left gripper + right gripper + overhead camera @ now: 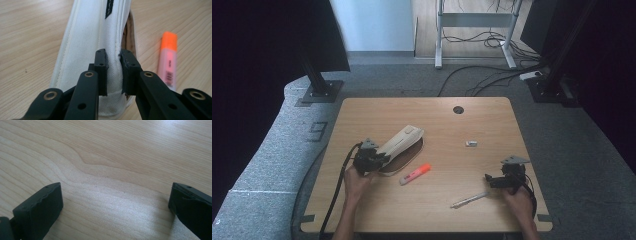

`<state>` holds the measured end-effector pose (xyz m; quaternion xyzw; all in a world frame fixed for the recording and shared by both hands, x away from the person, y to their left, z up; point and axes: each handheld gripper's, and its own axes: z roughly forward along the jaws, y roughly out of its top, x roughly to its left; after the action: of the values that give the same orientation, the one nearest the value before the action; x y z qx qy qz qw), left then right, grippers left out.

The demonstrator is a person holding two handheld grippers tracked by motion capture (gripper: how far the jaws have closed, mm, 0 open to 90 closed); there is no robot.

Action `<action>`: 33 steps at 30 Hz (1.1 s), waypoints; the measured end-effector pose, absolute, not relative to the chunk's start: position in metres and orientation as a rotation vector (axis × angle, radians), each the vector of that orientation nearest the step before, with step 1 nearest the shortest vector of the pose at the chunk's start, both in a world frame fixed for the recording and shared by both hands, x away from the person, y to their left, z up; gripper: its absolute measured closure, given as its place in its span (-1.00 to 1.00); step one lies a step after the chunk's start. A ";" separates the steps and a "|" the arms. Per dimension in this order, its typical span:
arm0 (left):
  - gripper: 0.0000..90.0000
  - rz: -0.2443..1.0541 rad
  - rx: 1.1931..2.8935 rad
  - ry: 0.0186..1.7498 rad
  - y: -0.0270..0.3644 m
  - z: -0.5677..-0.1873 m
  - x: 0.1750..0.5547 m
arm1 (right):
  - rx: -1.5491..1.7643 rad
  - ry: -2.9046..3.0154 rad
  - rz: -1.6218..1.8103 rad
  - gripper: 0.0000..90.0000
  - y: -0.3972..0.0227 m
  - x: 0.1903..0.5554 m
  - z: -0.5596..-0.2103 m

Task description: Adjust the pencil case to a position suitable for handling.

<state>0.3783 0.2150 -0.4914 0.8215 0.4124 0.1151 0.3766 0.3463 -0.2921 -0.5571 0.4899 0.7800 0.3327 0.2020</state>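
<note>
The cream pencil case (401, 145) sits on the left half of the desk (462, 125), its long axis running on a diagonal in the high view: near end low and left by the person's left hand (354, 179), far end up and to the right. It stands tilted on 1 long edge, so its brown underside faces the orange highlighter (415, 174) lying just beside it, on a similar diagonal with its orange cap pointing up and right.

The left tongs (114, 71) are pinching the near end of the case: in the left gripper view the 2 black jaws press a fold of white canvas between them, and the case stretches straight away from them. The highlighter (168, 67) lies to the right of the jaws there.

The right tongs (116, 202) stand spread wide over bare wood at the desk's right side, well apart from the case, with nothing between them. A silver pen (468, 200) lies just left of them.
</note>
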 end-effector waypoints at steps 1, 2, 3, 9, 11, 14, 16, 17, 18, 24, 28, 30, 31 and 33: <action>0.72 0.294 2.101 1.055 0.215 -0.491 0.378 | 1.368 2.178 0.929 -1.00 -0.292 0.346 -0.557; 0.72 0.284 2.088 1.051 0.217 -0.490 0.378 | 1.368 2.178 0.929 -1.00 -0.292 0.346 -0.557; 0.72 0.279 2.080 1.050 0.218 -0.489 0.378 | 1.368 2.178 0.929 -1.00 -0.292 0.346 -0.557; 0.73 0.233 2.014 1.046 0.228 -0.485 0.376 | 1.368 2.178 0.929 -1.00 -0.292 0.346 -0.557; 0.73 0.223 2.005 1.045 0.230 -0.484 0.376 | 1.368 2.178 0.929 -1.00 -0.292 0.346 -0.557; 0.73 0.210 1.994 1.045 0.232 -0.484 0.376 | 1.368 2.178 0.929 -1.00 -0.292 0.346 -0.557; 0.73 0.199 1.985 1.044 0.234 -0.484 0.376 | 1.369 2.178 0.929 -1.00 -0.292 0.346 -0.557; 0.73 0.194 1.980 1.045 0.235 -0.484 0.376 | 1.368 2.178 0.929 -1.00 -0.292 0.346 -0.557; 0.73 0.189 1.972 1.046 0.236 -0.484 0.376 | 1.368 2.178 0.929 -1.00 -0.292 0.346 -0.557; 0.74 0.176 1.930 1.060 0.241 -0.483 0.377 | 1.369 2.178 0.929 -1.00 -0.292 0.346 -0.557; 0.75 0.176 1.922 1.063 0.243 -0.484 0.377 | 1.369 2.178 0.929 -1.00 -0.292 0.346 -0.557; 0.75 0.175 1.923 1.060 0.243 -0.484 0.377 | 1.369 2.178 0.928 -1.00 -0.292 0.346 -0.557; 0.75 0.175 1.923 1.060 0.243 -0.484 0.377 | 1.369 2.179 0.929 -1.00 -0.292 0.346 -0.557; 0.75 0.175 1.923 1.059 0.243 -0.484 0.377 | 1.369 2.179 0.928 -1.00 -0.292 0.346 -0.557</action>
<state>0.3765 0.2430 -0.4839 0.7787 0.4288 0.0709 0.4525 0.3462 -0.2922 -0.5571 0.4902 0.7801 0.3324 0.2017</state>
